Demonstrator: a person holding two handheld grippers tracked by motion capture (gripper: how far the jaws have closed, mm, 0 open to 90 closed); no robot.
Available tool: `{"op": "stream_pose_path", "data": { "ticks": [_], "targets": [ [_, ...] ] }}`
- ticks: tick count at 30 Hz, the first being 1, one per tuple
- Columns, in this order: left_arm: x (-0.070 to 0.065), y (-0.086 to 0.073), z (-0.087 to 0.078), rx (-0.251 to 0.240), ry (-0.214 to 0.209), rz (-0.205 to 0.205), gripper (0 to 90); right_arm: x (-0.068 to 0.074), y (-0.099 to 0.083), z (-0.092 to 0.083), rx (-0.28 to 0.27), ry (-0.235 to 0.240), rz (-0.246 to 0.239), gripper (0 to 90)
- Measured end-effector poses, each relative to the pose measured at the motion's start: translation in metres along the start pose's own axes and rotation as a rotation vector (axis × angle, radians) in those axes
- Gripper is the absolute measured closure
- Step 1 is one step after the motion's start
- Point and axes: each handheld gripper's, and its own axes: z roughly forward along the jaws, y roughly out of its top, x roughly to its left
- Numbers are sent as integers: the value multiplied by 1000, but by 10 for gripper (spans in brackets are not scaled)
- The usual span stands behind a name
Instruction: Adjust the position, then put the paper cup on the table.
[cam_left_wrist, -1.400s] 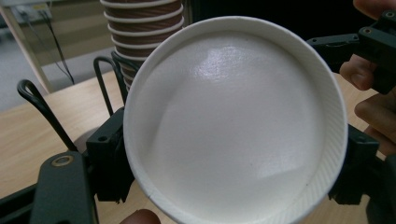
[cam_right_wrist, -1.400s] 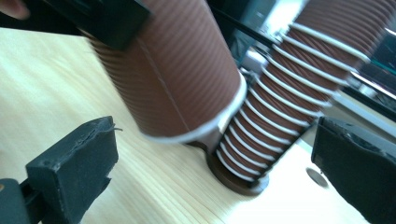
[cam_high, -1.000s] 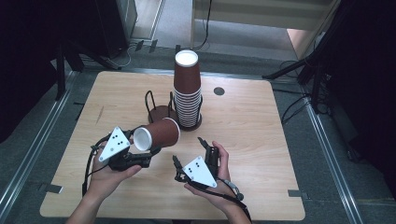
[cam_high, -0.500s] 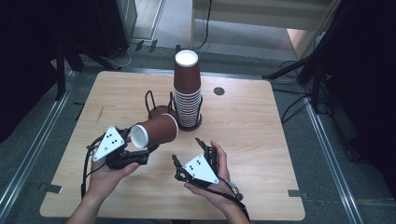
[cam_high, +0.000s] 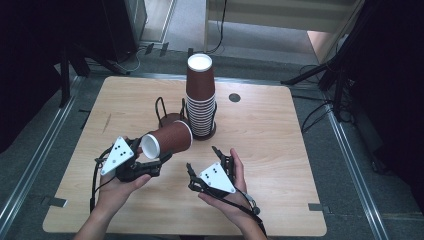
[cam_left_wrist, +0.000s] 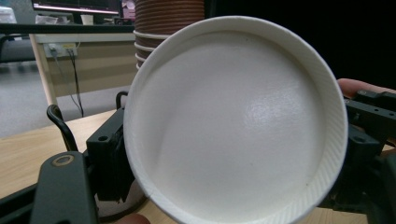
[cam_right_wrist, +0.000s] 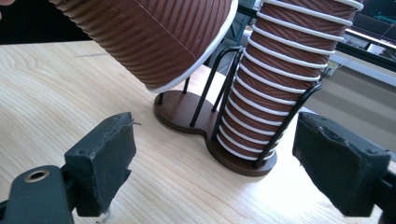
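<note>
My left gripper (cam_high: 150, 151) is shut on a brown ribbed paper cup (cam_high: 169, 139), held on its side above the table. Its white inside (cam_left_wrist: 233, 121) faces the left gripper view, with a black jaw on each side. My right gripper (cam_high: 204, 161) sits low near the table's front, pointing at the cup and the holder. Its jaws have just been opening and stand wide apart with nothing between them (cam_right_wrist: 212, 168). The held cup (cam_right_wrist: 154, 37) hangs above and ahead of them.
A tall stack of brown cups (cam_high: 201, 100) stands in a black wire holder (cam_high: 167, 114) at the table's middle; the holder's other ring has no cups in it. The stack (cam_right_wrist: 289, 70) and the holder base (cam_right_wrist: 180, 109) lie close ahead of the right jaws. Bare wooden tabletop (cam_high: 280, 150) lies around.
</note>
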Motion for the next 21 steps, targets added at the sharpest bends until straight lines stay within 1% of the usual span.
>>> {"op": "stream_pose_path", "data": {
  "ticks": [2, 4, 6, 8, 10, 11, 12, 13, 14, 17, 18, 21],
  "targets": [
    [0, 0, 1, 1, -3, 1, 209, -2, -1, 0, 1, -4, -9, 133],
    [-1, -1, 1, -3, -3, -1, 209, -7, -1, -1, 2, -8, -2, 137],
    [-1, -2, 1, -2, -3, -1, 209, -10, -2, -1, 2, -13, 17, 143],
    [-1, -3, 2, -5, -2, 1, 209, -13, -2, 0, 1, -21, 18, 154],
    [-1, -3, 2, -5, 0, -1, 209, -14, -3, 1, -11, -34, 8, 164],
    [-1, -3, 2, -7, 2, -3, 209, -15, -5, 2, -28, -40, -2, 161],
    [-1, -3, 2, -8, 2, -3, 209, -15, -6, 2, -36, -57, -15, 160],
    [-1, -3, 2, -9, 2, -2, 209, -15, -7, 2, -32, -62, -15, 155],
    [-1, -4, 3, -9, 4, -3, 209, -15, -7, 2, -24, -60, -7, 148],
    [-2, -5, 4, -10, 6, -5, 209, -13, -7, -1, 16, -52, 48, 113],
    [-2, -5, 4, -9, 7, -4, 209, -12, -6, -2, 32, -43, 68, 72],
    [-2, -6, 5, -13, 6, -10, 209, -12, -4, -3, 66, -19, 96, 14]
  ]
}}
